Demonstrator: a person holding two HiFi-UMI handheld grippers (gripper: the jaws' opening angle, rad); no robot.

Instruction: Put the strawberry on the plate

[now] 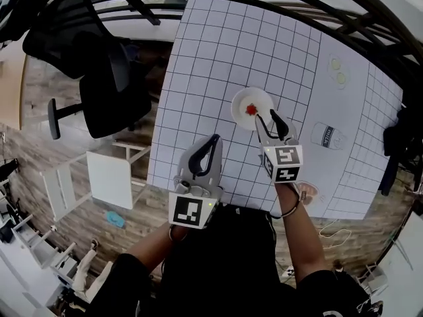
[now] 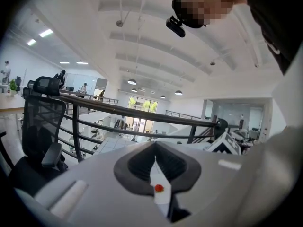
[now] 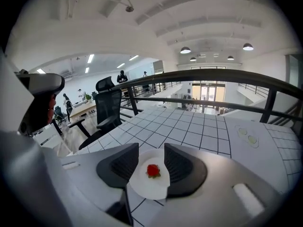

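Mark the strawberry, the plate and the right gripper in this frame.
strawberry (image 3: 152,170), right gripper view, on its red body.
plate (image 3: 146,189), right gripper view, on the bare white surface near its front rim.
right gripper (image 1: 266,115), head view, midway between the tips of its open jaws.

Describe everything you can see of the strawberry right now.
The small red strawberry looks whole and rounded, with a hint of green leaf at its near end in the right gripper view. It lies near the middle of the round white plate on the white gridded table, touching only the plate. The right claw is open at the plate's near edge, clear of the fruit, and nothing holds it.
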